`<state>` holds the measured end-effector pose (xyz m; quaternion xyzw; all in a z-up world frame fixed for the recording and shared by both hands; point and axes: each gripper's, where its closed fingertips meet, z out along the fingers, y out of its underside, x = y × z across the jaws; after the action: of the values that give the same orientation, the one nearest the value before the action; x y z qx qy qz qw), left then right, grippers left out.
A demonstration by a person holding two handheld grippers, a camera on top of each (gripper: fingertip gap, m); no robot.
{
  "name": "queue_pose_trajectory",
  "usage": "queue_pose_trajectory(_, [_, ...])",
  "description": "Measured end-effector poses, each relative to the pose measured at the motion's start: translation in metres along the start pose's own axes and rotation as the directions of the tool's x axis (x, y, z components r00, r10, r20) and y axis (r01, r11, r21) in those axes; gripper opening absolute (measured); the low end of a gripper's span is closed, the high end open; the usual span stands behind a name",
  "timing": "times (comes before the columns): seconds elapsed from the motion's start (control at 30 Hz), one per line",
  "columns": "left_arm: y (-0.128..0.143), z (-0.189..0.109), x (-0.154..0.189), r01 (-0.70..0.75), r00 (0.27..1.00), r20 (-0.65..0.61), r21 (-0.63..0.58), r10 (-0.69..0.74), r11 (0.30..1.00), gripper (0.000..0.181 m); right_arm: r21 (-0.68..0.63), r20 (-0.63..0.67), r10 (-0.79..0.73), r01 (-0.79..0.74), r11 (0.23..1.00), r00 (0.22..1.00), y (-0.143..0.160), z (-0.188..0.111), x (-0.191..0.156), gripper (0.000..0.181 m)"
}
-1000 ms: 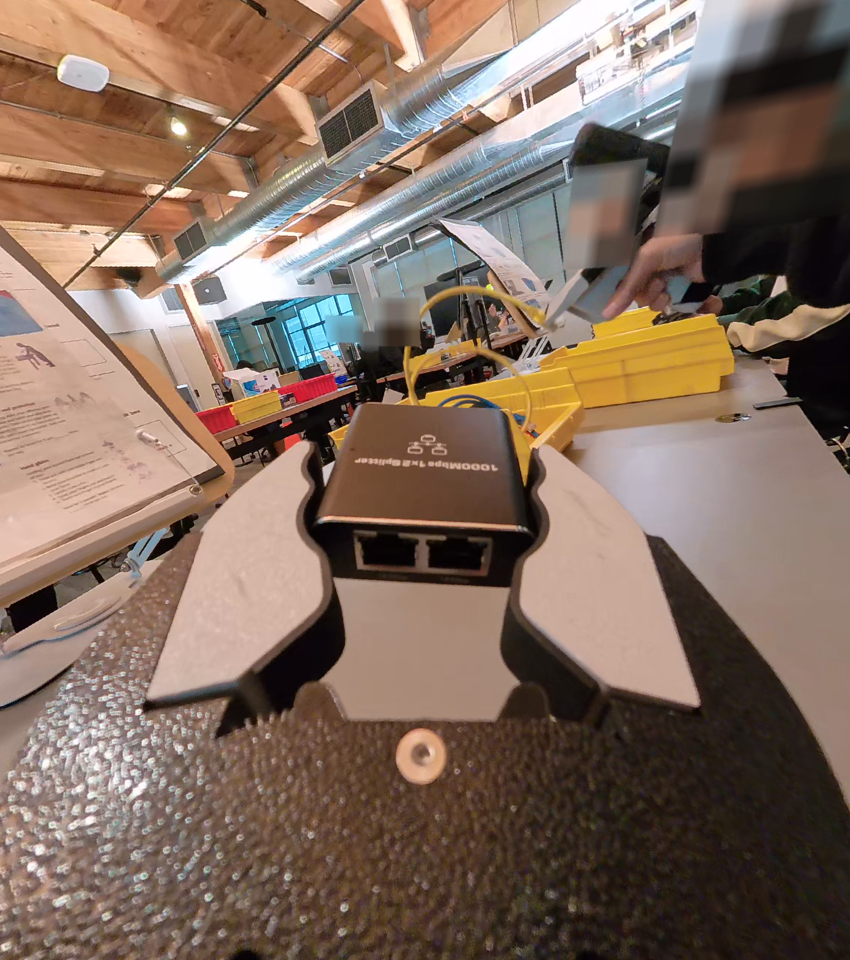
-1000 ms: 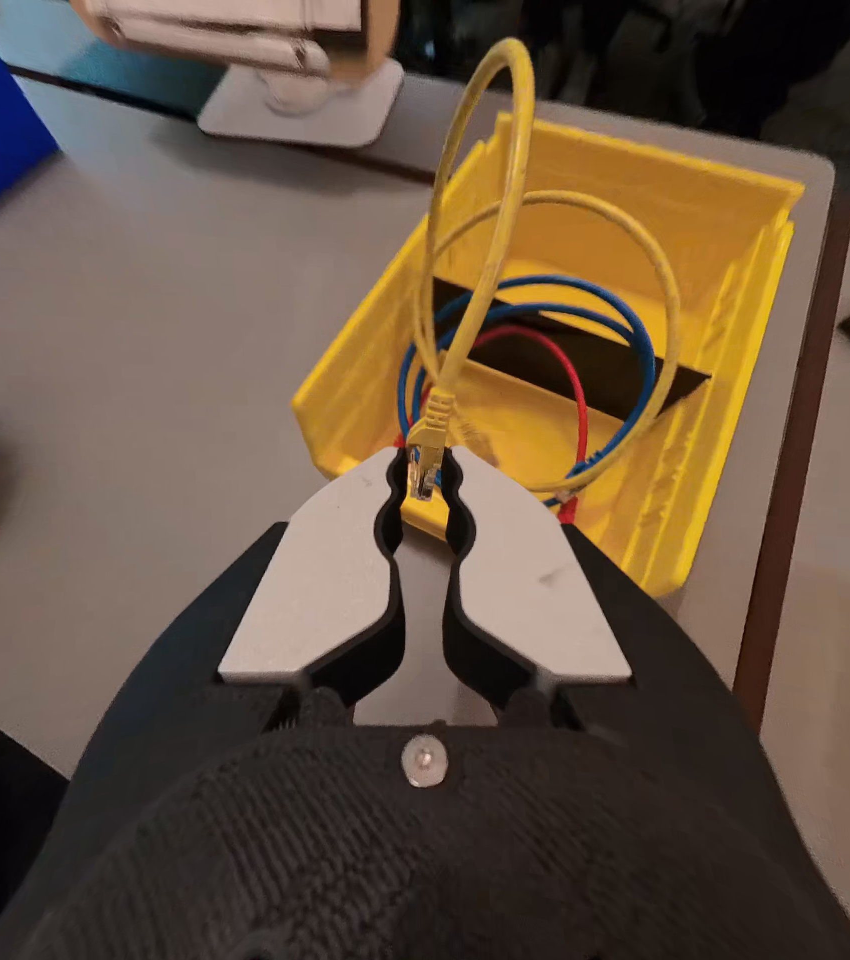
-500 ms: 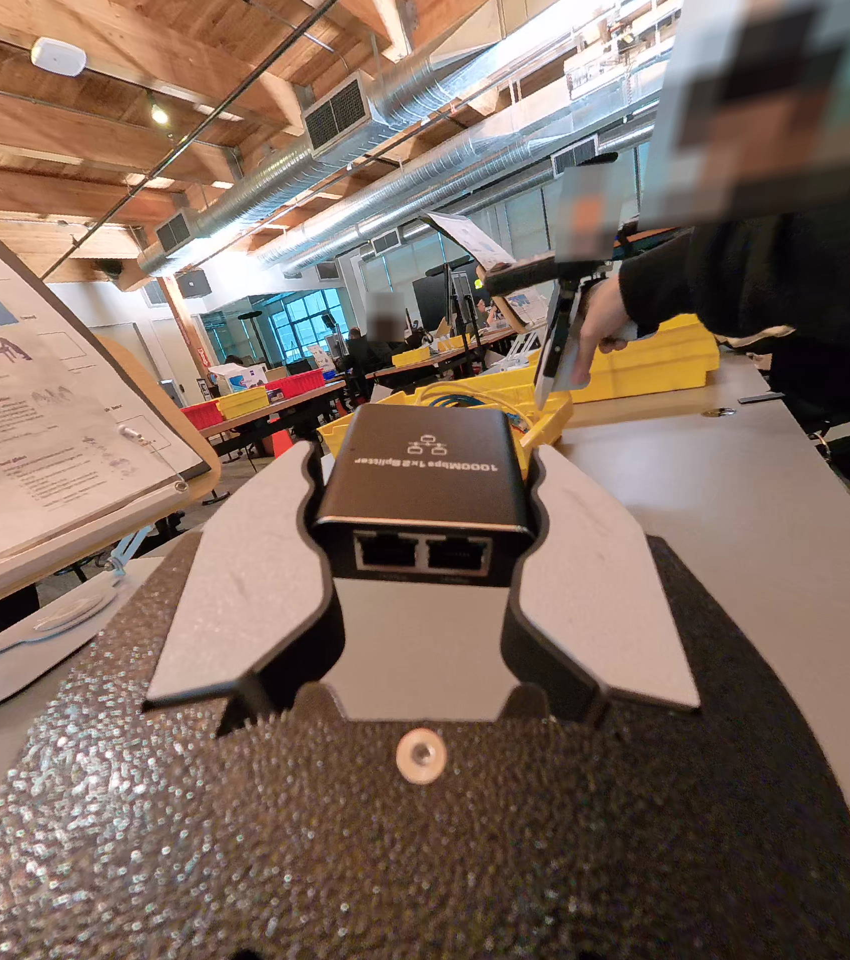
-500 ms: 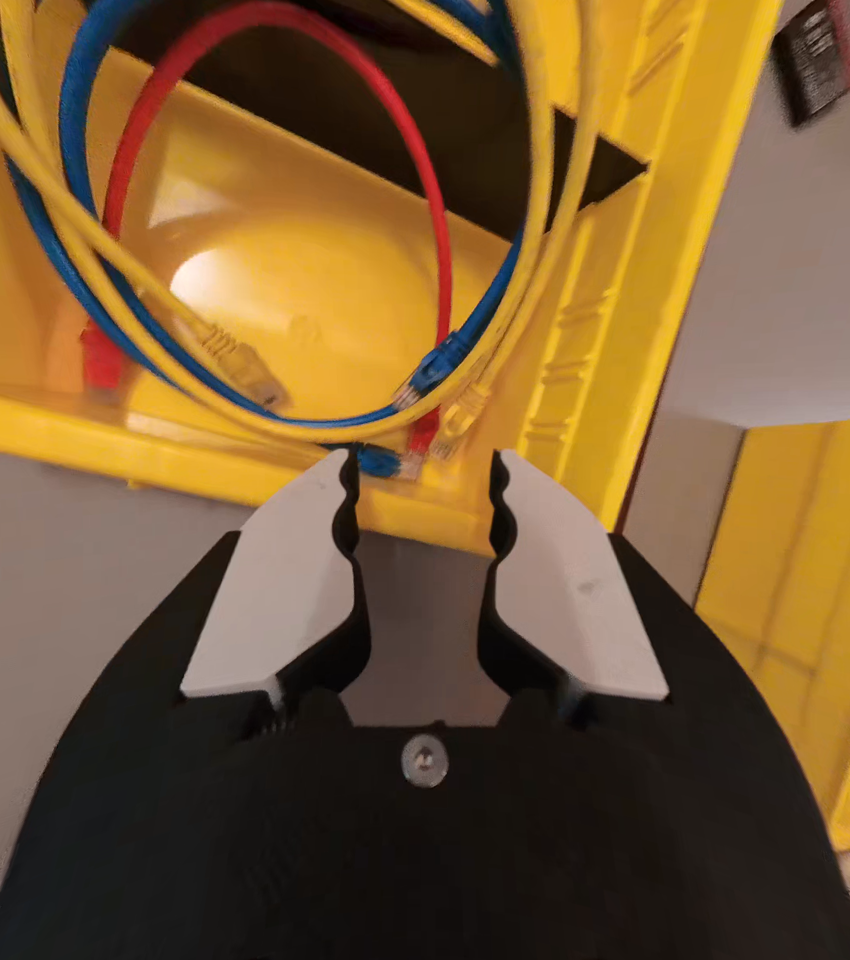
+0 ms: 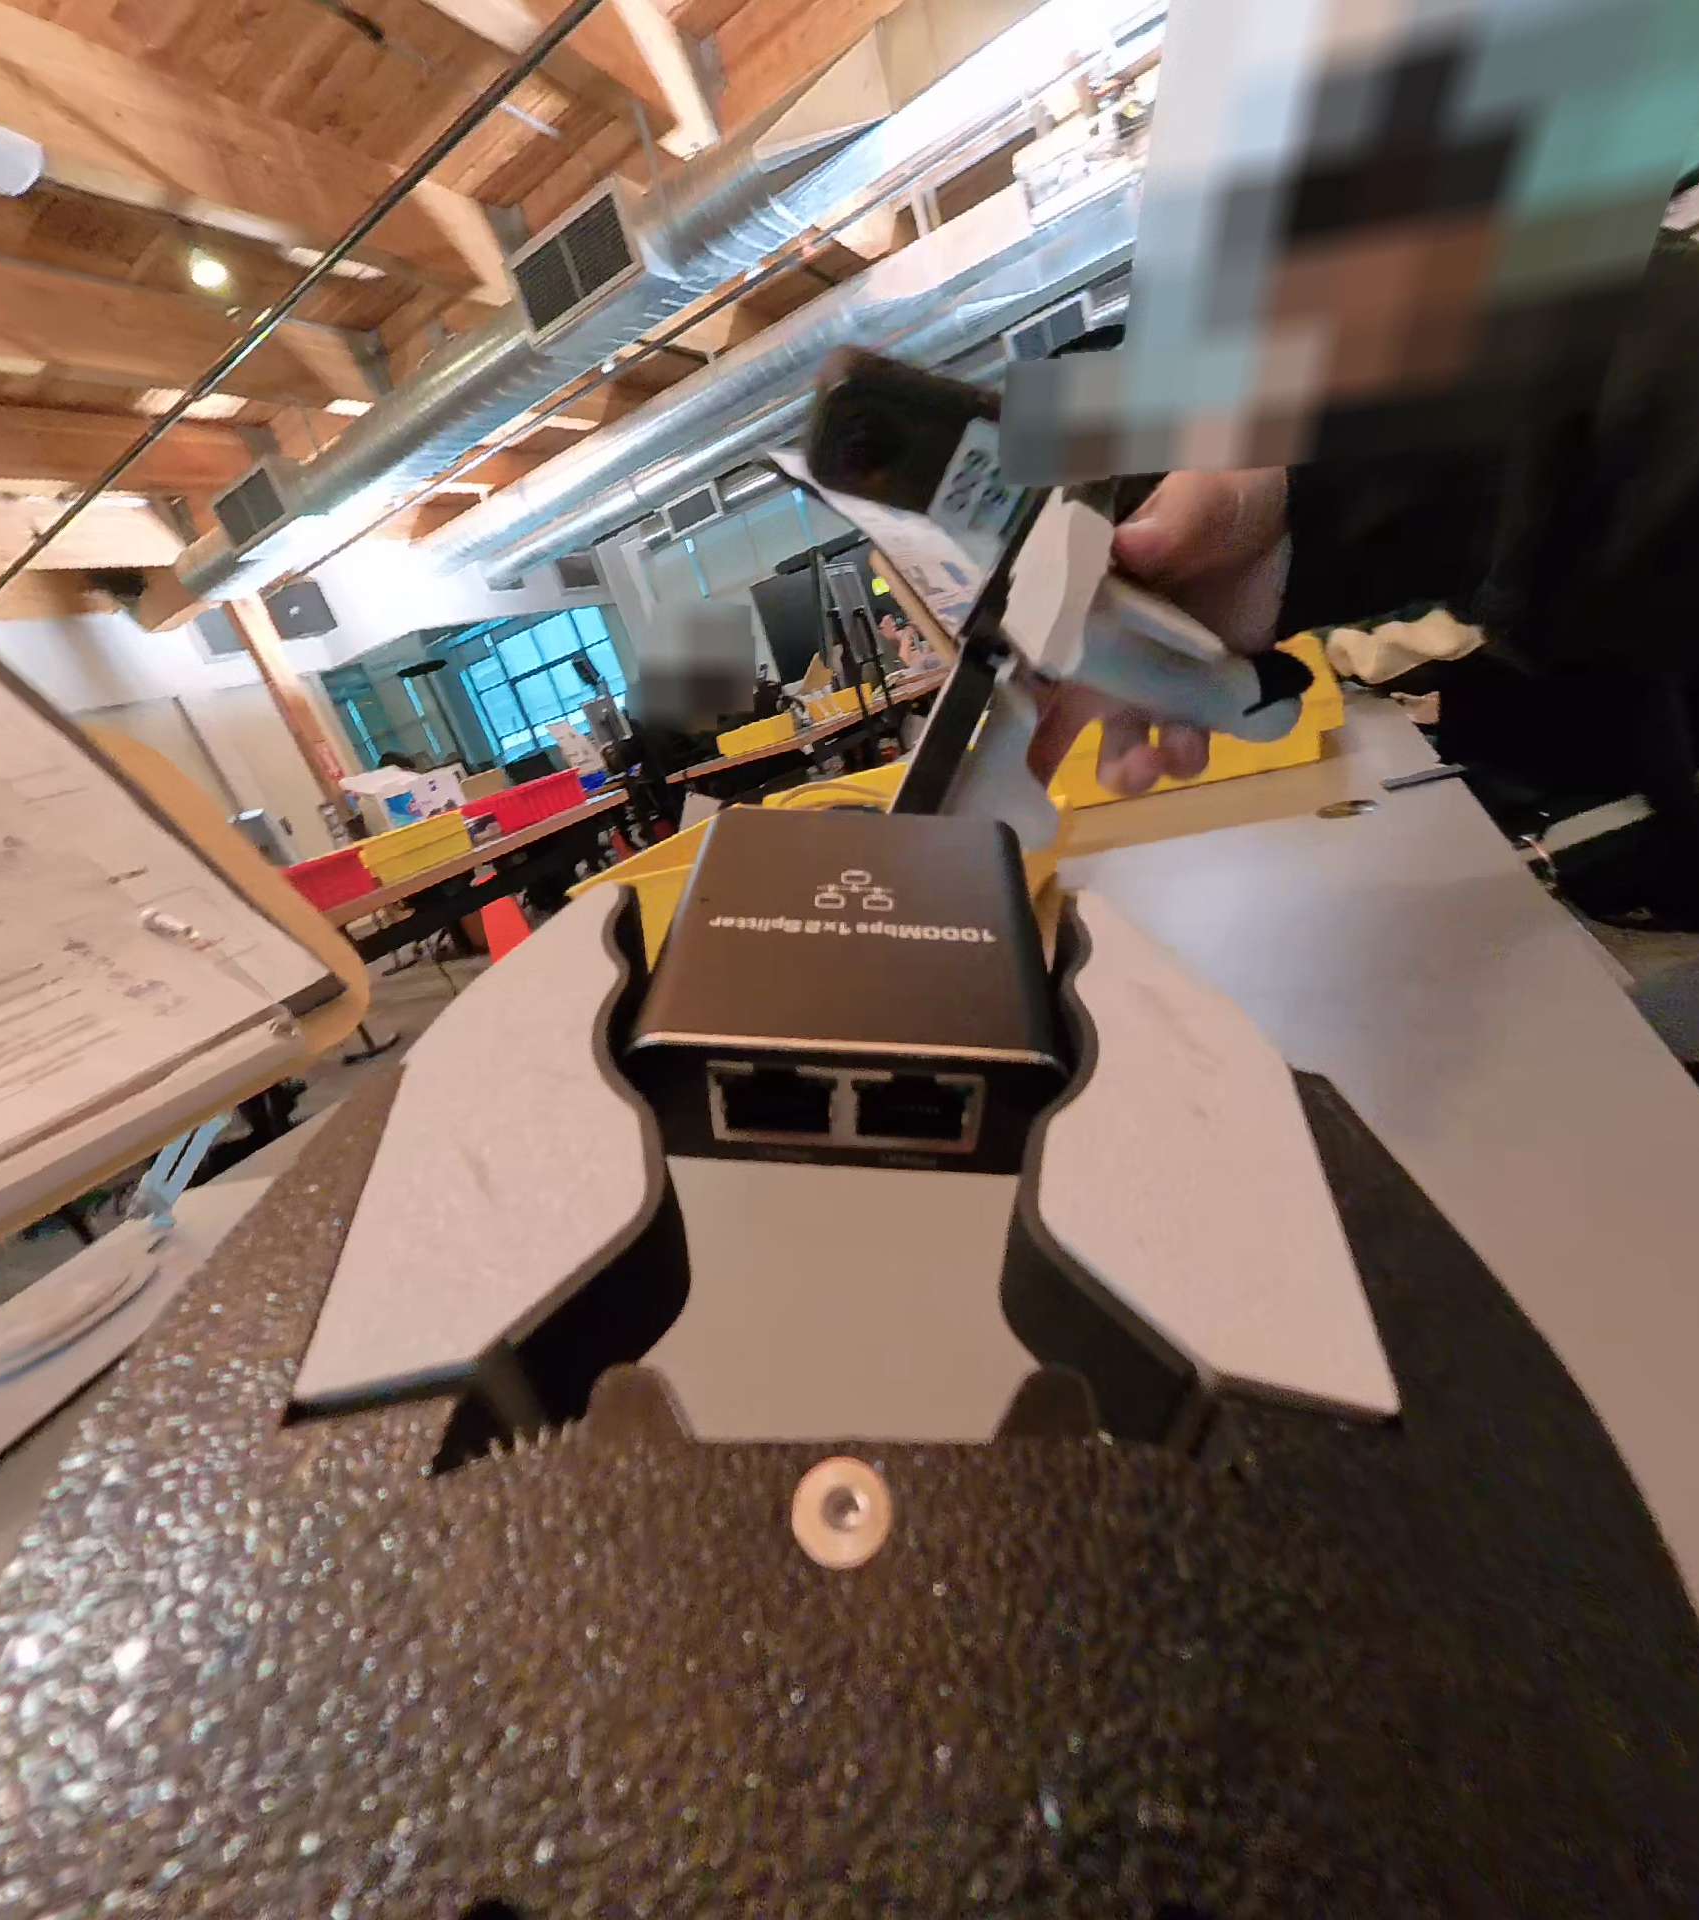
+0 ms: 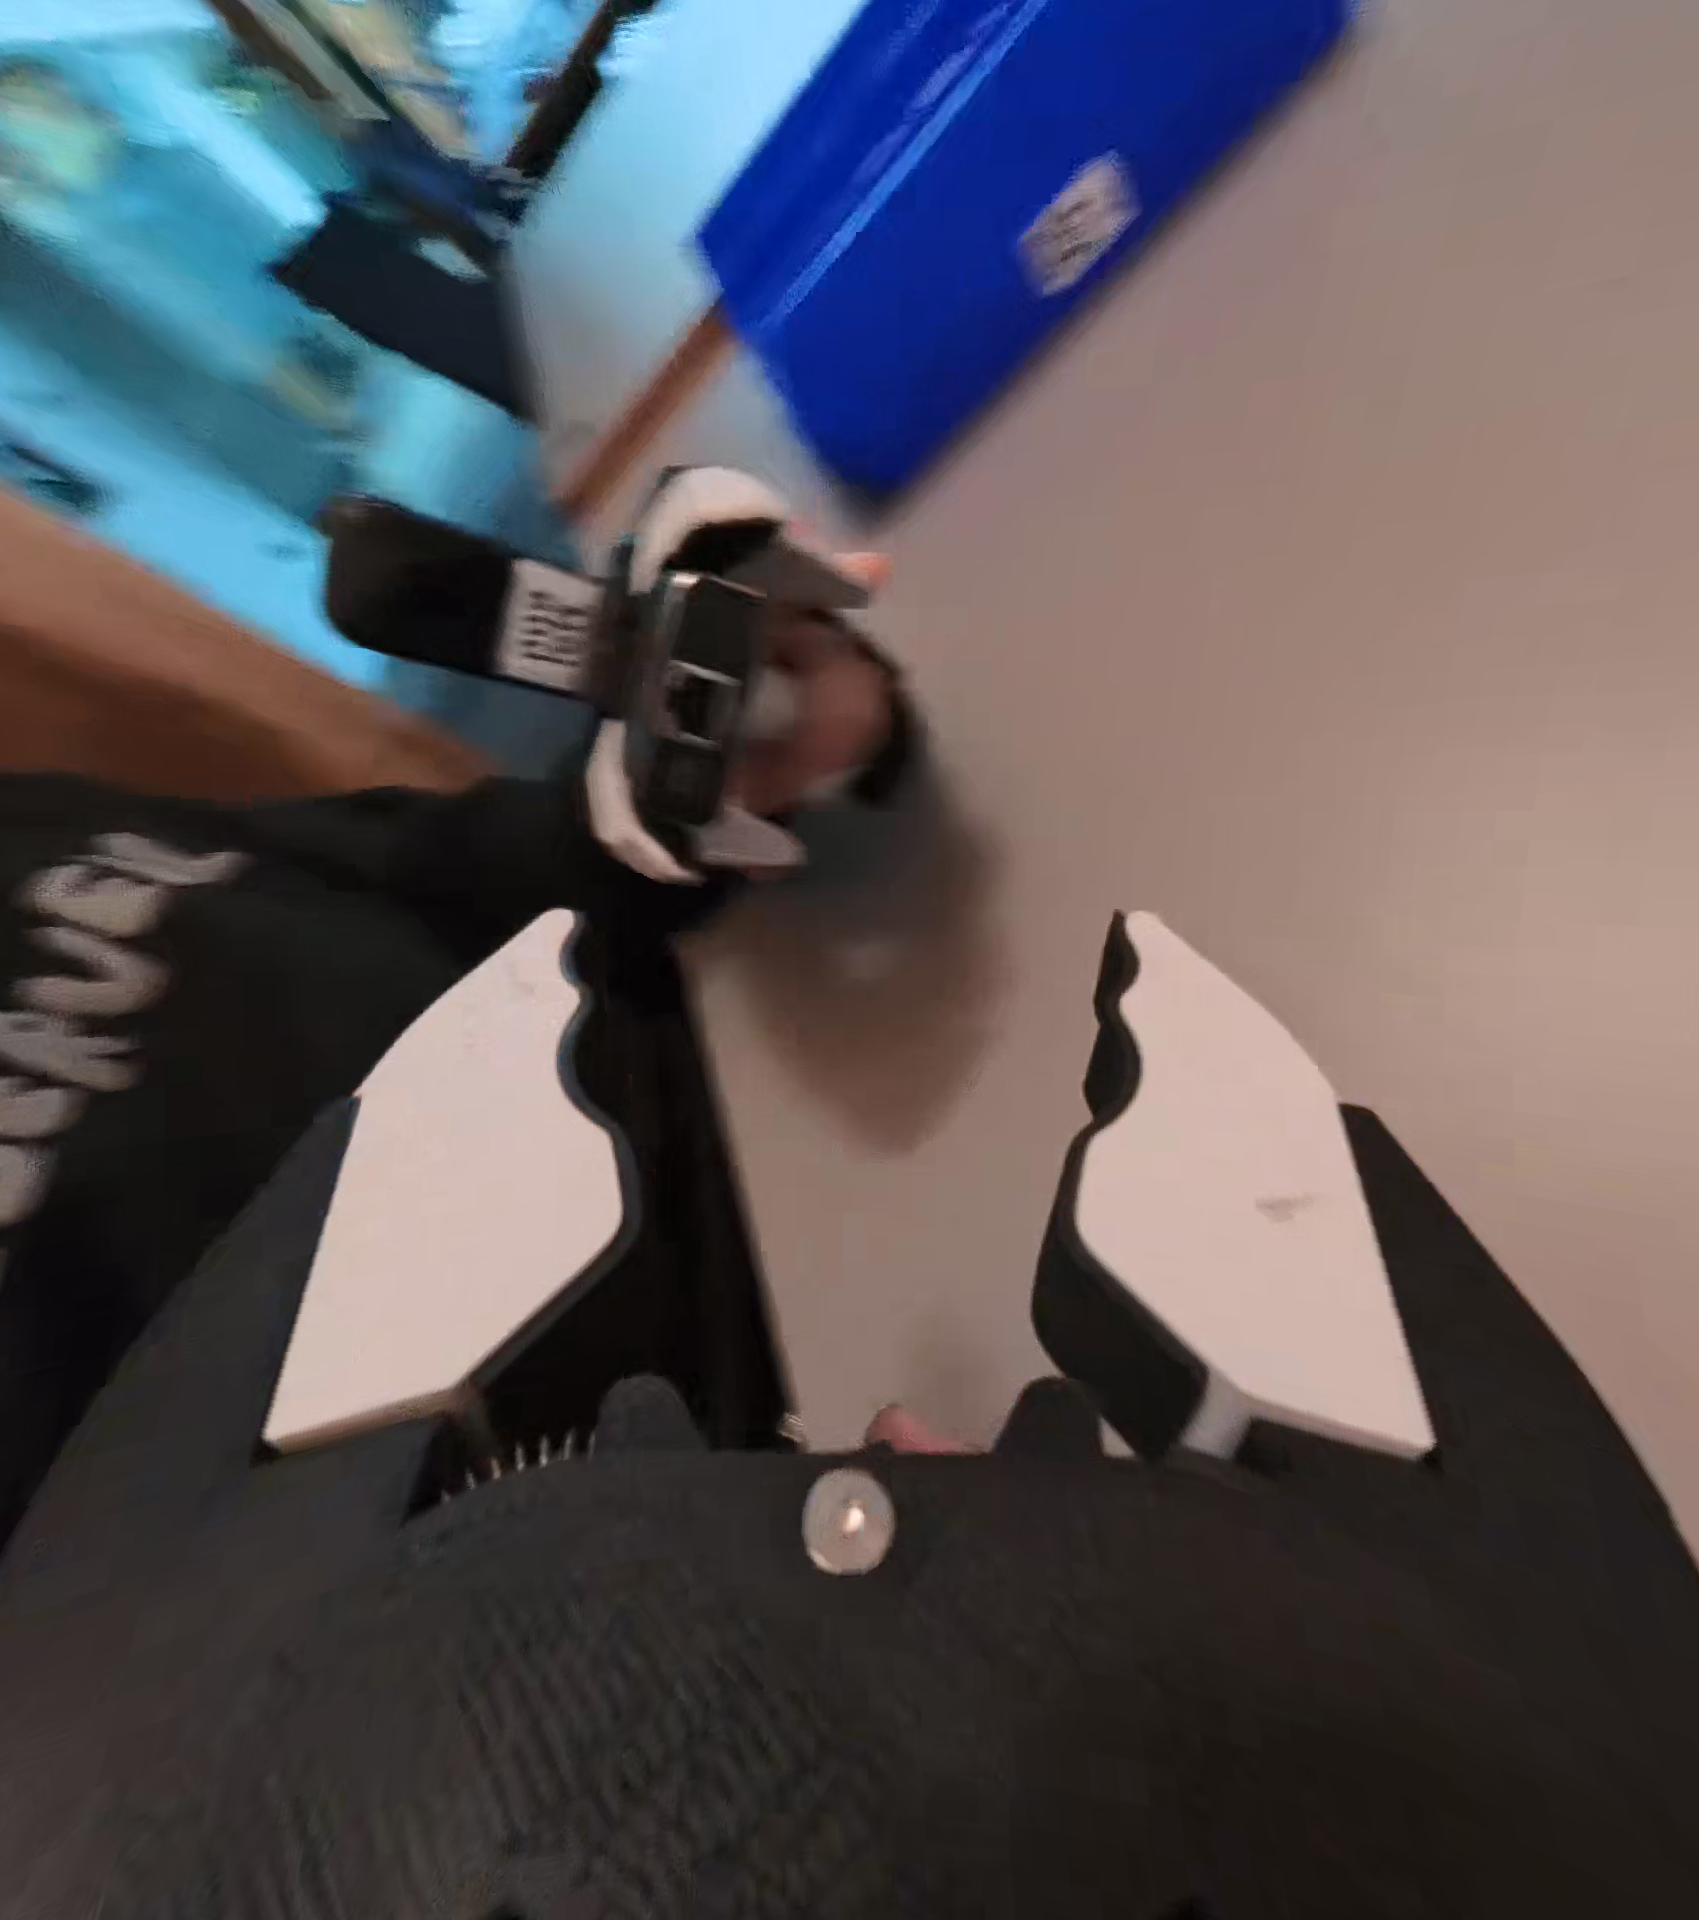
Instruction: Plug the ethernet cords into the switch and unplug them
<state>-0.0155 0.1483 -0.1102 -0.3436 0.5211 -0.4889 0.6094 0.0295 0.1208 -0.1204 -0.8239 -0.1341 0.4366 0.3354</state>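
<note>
My left gripper (image 5: pixel 850 914) is shut on the black switch (image 5: pixel 850 966), held level above the grey table (image 5: pixel 1344 987). Its two empty ports (image 5: pixel 845 1103) face the camera. Behind it stands a yellow bin (image 5: pixel 632 883), with a bit of yellow cord (image 5: pixel 814 798) showing over its rim. My right gripper (image 6: pixel 850 935) is wide open and empty, over the table and pointing towards the left gripper (image 6: pixel 783 717) and the switch (image 6: pixel 694 691). In the left wrist view it (image 5: pixel 990 727) shows blurred in a hand, above the bin.
A tilted document stand (image 5: pixel 45 935) is at the left. More yellow bins (image 5: pixel 1281 717) sit farther back on the table. A blue bin (image 6: pixel 1011 229) stands on the table beyond the left gripper. A black sleeve (image 6: pixel 201 935) crosses the right wrist view.
The right gripper let go of the yellow cord into the yellow bin, opened wide and swung away from the bin towards the left gripper. The left gripper still holds the switch.
</note>
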Motion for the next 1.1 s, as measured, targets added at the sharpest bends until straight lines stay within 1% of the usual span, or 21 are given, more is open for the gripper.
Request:
queue_pose_trajectory(0.1, [-0.004,0.002,0.014,-0.063,0.996,-0.058,0.014,0.064,0.998,0.074,-0.047,0.233,0.122,-0.114,0.992,0.965,0.005,0.046,-0.038,0.084])
queue_pose_trajectory(0.17, [-0.003,0.003,0.022,-0.126,0.988,-0.090,0.015,0.127,0.992,0.074,-0.065,0.293,0.177,-0.165,0.984,0.939,0.002,0.063,-0.047,0.073])
queue_pose_trajectory(0.2, [-0.004,0.003,0.027,-0.160,0.981,-0.108,0.019,0.161,0.987,0.074,-0.075,0.323,0.190,-0.175,0.982,0.927,0.000,0.069,-0.053,0.072])
queue_pose_trajectory(0.3, [-0.004,0.004,0.037,-0.225,0.964,-0.139,0.028,0.227,0.974,0.074,-0.129,0.375,0.181,-0.142,0.981,0.909,0.004,0.082,-0.065,0.060])
queue_pose_trajectory(0.37, [-0.002,0.005,0.039,-0.250,0.958,-0.141,0.024,0.251,0.968,0.074,-0.166,0.313,0.119,-0.069,0.984,0.942,0.015,0.089,-0.059,0.026])
queue_pose_trajectory(0.4, [-0.002,0.006,0.039,-0.256,0.956,-0.141,0.026,0.257,0.966,0.074,-0.172,0.290,0.098,-0.049,0.984,0.952,0.015,0.089,-0.055,0.026])
queue_pose_trajectory(0.47, [0.009,0.009,0.035,-0.298,0.950,-0.117,-0.046,0.291,0.954,0.074,-0.221,0.238,0.087,-0.033,0.975,0.967,0.018,0.089,-0.044,0.027])
queue_pose_trajectory(0.53, [0.023,0.012,0.033,-0.293,0.955,-0.095,-0.132,0.282,0.947,0.074,-0.236,0.155,0.044,-0.007,0.972,0.987,0.015,0.083,-0.031,0.027])
queue_pose_trajectory(0.57, [0.027,0.013,0.031,-0.298,0.954,-0.089,-0.155,0.287,0.942,0.076,-0.238,0.100,0.011,0.013,0.971,0.995,0.009,0.076,-0.022,0.026])
queue_pose_trajectory(0.63, [0.028,0.011,0.025,-0.287,0.958,-0.053,-0.167,0.282,0.943,0.080,-0.228,-0.102,-0.085,0.060,0.972,0.991,-0.016,0.049,0.009,0.026])
queue_pose_trajectory(0.67, [0.026,0.010,0.022,-0.260,0.965,-0.039,-0.158,0.257,0.953,0.083,-0.223,-0.227,-0.142,0.091,0.971,0.963,-0.034,0.027,0.029,0.026])
queue_pose_trajectory(0.7, [0.024,0.009,0.019,-0.226,0.974,-0.032,-0.142,0.223,0.964,0.081,-0.241,-0.371,-0.203,0.118,0.963,0.906,-0.053,0.000,0.054,0.026])
queue_pose_trajectory(0.73, [0.022,0.008,0.016,-0.189,0.982,-0.017,-0.125,0.188,0.974,0.080,-0.277,-0.528,-0.267,0.134,0.951,0.806,-0.073,-0.033,0.082,0.026])
queue_pose_trajectory(0.77, [0.020,0.007,0.012,-0.157,0.987,0.000,-0.112,0.158,0.981,0.079,-0.335,-0.661,-0.330,0.129,0.933,0.673,-0.090,-0.070,0.110,0.026])
queue_pose_trajectory(0.8, [0.019,0.006,0.008,-0.134,0.991,0.014,-0.107,0.136,0.985,0.076,-0.413,-0.753,-0.404,0.105,0.905,0.519,-0.106,-0.109,0.136,0.027])
queue_pose_trajectory(0.83, [0.020,0.005,0.005,-0.121,0.992,0.025,-0.106,0.124,0.987,0.075,-0.485,-0.803,-0.470,0.057,0.873,0.365,-0.119,-0.147,0.159,0.026])
queue_pose_trajectory(0.87, [0.020,0.004,0.003,-0.116,0.992,0.035,-0.108,0.121,0.987,0.073,-0.542,-0.812,-0.520,-0.014,0.840,0.265,-0.126,-0.178,0.179,0.026])
queue_pose_trajectory(0.9, [0.020,0.004,0.002,-0.114,0.992,0.038,-0.109,0.119,0.987,0.073,-0.587,-0.795,-0.556,-0.074,0.806,0.241,-0.128,-0.197,0.196,0.026])
queue_pose_trajectory(0.93, [0.021,0.004,0.001,-0.110,0.993,0.038,-0.108,0.115,0.988,0.072,-0.618,-0.775,-0.581,-0.103,0.780,0.250,-0.128,-0.209,0.214,0.026])
queue_pose_trajectory(1.03, [0.023,0.005,0.001,-0.108,0.993,0.037,-0.119,0.113,0.987,0.070,-0.708,-0.697,-0.651,-0.148,0.690,0.301,-0.123,-0.221,0.251,0.026])
queue_pose_trajectory(1.1, [0.026,0.005,0.000,-0.106,0.993,0.033,-0.130,0.111,0.986,0.069,-0.770,-0.635,-0.718,-0.158,0.618,0.285,-0.122,-0.227,0.277,0.026])
